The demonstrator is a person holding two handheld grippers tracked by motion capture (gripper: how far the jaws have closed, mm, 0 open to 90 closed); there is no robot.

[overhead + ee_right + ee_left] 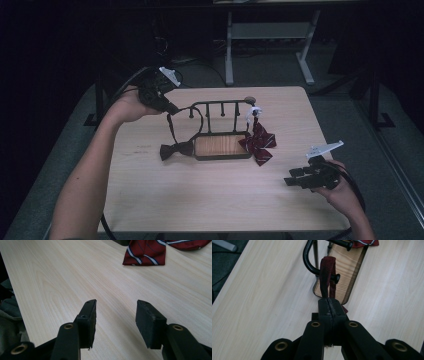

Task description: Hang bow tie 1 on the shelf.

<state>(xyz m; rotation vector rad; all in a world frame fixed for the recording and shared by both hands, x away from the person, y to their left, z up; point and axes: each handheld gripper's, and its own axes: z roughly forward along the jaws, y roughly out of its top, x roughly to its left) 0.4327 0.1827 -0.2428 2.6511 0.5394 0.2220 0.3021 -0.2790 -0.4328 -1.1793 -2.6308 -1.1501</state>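
Observation:
A black metal rack with pegs stands on a wooden base in the middle of the table. A dark maroon bow tie lies at the base's left end, and its strap rises over the rack's left peg. My left gripper is shut on that strap just past the peg, with the jaws pressed together on it. A red striped bow tie hangs at the rack's right end and rests on the table. My right gripper stands open low over the table's front right, with nothing between its jaws.
The light wooden table has bare room in front of the rack. Its right edge is close to my right hand. A white desk frame stands on the floor behind.

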